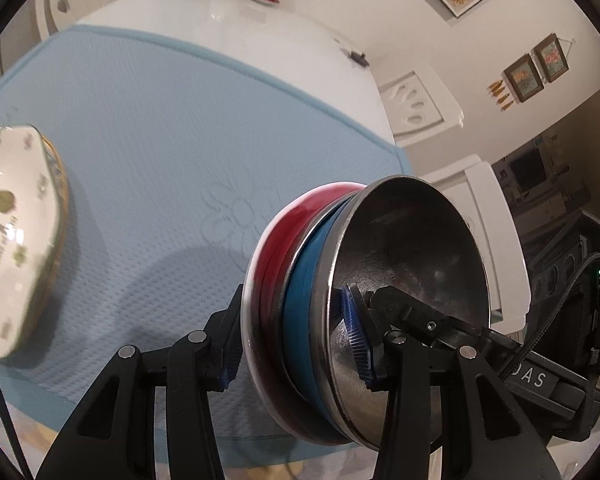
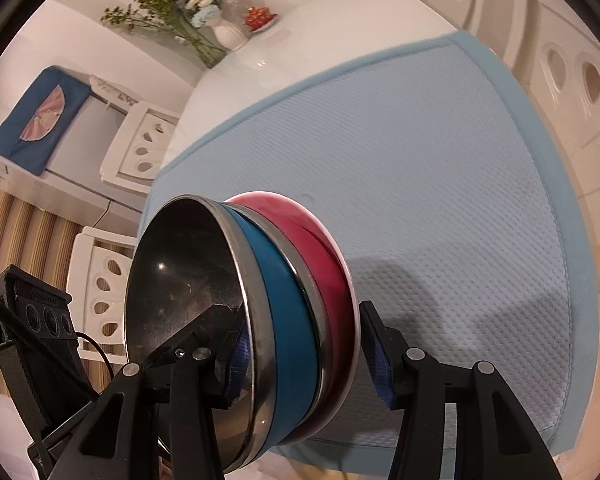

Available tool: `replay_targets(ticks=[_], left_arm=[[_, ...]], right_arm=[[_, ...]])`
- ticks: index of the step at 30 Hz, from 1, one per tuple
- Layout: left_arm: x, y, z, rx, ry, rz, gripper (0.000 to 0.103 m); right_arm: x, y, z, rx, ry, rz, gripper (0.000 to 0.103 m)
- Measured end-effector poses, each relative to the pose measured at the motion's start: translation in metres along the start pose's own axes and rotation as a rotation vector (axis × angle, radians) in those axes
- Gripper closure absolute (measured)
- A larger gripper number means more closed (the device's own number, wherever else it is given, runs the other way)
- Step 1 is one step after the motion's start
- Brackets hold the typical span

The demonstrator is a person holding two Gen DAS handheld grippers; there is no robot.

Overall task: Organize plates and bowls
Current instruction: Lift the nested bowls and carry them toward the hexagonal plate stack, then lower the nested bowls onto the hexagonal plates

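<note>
A nested stack of bowls is held tipped on its side above the blue mat [image 1: 188, 128]: a steel bowl [image 1: 412, 256] innermost, a blue bowl [image 1: 300, 312] around it, a red bowl [image 1: 276, 248] outermost. My left gripper [image 1: 296, 344] is shut across the stack's rim, one finger inside the steel bowl, one against the red bowl. In the right wrist view, my right gripper [image 2: 304, 360] straddles the same stack [image 2: 284, 304]; its left finger is inside the steel bowl [image 2: 180, 280] and its right pad [image 2: 378, 364] stands just off the red bowl [image 2: 320, 248].
A white square plate with a leaf pattern [image 1: 16, 232] lies on the mat at the left. A white vase with flowers [image 2: 224, 34] and a small dish of red fruit [image 2: 260, 18] stand at the table's far end. White chairs [image 2: 138, 148] surround the table.
</note>
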State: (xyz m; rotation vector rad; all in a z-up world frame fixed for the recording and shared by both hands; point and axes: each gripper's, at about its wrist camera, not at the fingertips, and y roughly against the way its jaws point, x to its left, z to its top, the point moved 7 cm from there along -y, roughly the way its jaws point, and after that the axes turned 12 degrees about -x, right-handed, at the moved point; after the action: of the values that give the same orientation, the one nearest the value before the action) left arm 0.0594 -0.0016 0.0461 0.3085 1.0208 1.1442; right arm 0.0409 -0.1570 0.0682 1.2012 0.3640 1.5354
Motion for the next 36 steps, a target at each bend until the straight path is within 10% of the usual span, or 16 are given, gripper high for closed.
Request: replay_targets(ticks=[17,36], left_arm=[[0.091,0.1,0.069,-0.113,-0.014,0.062,0.062],[0.231,0.093,0.078,0.003,0.088,0.106,0.062]], right_arm=[[0.16,-0.02,-0.009,-0.017,0.096,0.07,0.053],[0.238,-0.132,-0.074,0.113,0.097,-0.01,0.053]])
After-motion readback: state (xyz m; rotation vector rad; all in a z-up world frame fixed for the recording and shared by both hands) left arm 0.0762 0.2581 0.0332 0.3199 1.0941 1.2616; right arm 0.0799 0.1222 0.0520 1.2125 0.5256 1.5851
